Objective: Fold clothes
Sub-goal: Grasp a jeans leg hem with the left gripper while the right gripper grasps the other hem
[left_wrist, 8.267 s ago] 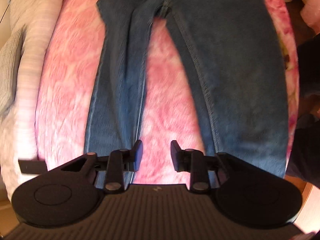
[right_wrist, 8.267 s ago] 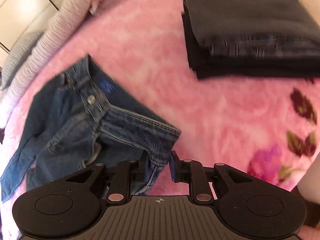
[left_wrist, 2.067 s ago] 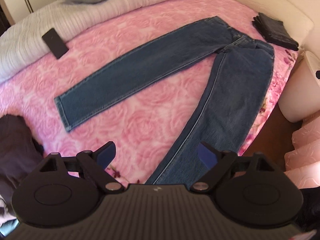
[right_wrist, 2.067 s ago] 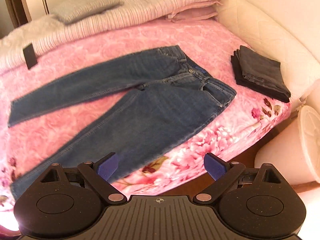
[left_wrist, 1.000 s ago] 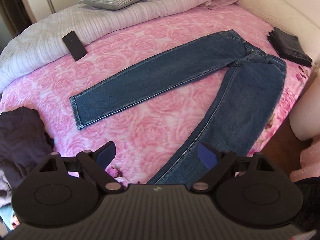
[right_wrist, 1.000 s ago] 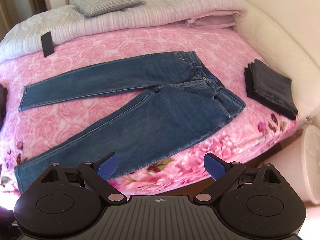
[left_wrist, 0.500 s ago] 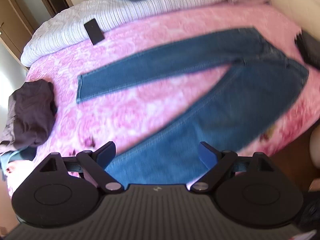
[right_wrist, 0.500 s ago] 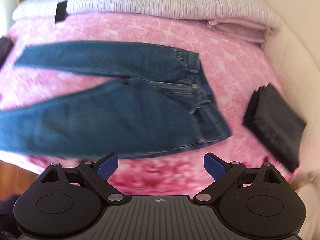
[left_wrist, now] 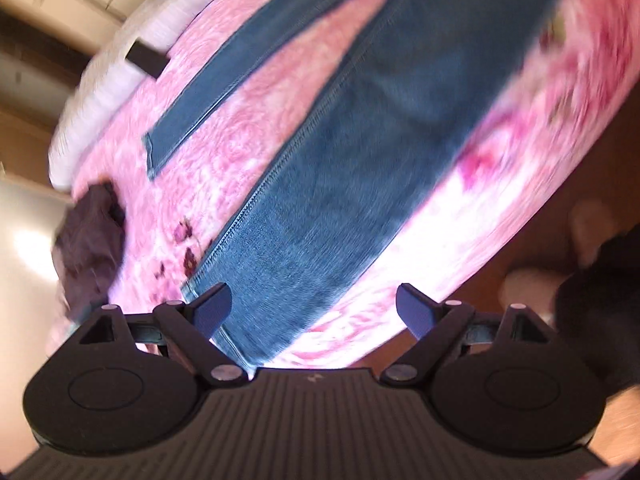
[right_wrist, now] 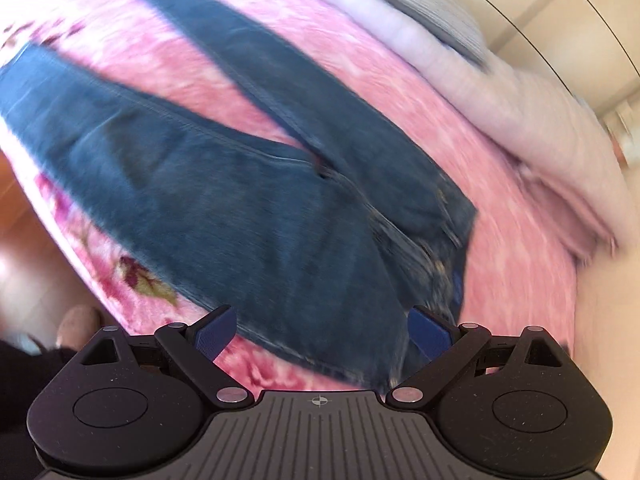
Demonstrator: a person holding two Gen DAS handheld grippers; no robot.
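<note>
Left wrist view: this one shows the leg ends of the blue jeans [left_wrist: 360, 152]. Both legs lie spread apart on the pink rose blanket [left_wrist: 256, 120]. The near leg runs down to the bed edge, and its hem sits between the fingers of the left gripper [left_wrist: 314, 306].
Left jaws: wide open, holding nothing.
Only in the left view: the near leg's hem up close, the brown floor [left_wrist: 592, 120] past the bed edge, and a big blurry dark shape [left_wrist: 600, 304] at the right that I cannot name.
Right wrist view: this one shows the top of the jeans [right_wrist: 280, 200], with the waist and the crotch where the two legs meet. The waist end lies close to the right gripper [right_wrist: 322, 328].
Right jaws: wide open, holding nothing.
Only in the right view: the waistband, the pale striped bedding [right_wrist: 500, 92] at the far side, and a rounded pale thing [right_wrist: 78, 324] at the bottom left, too blurry to tell.
Other things: a dark heap of clothes [left_wrist: 92, 240] sits at the bed's edge, beside the far leg's hem. A small black flat thing [left_wrist: 148, 58] lies on the white striped bedding [left_wrist: 108, 92].
Blur: both views are smeared, so small details are hard to see.
</note>
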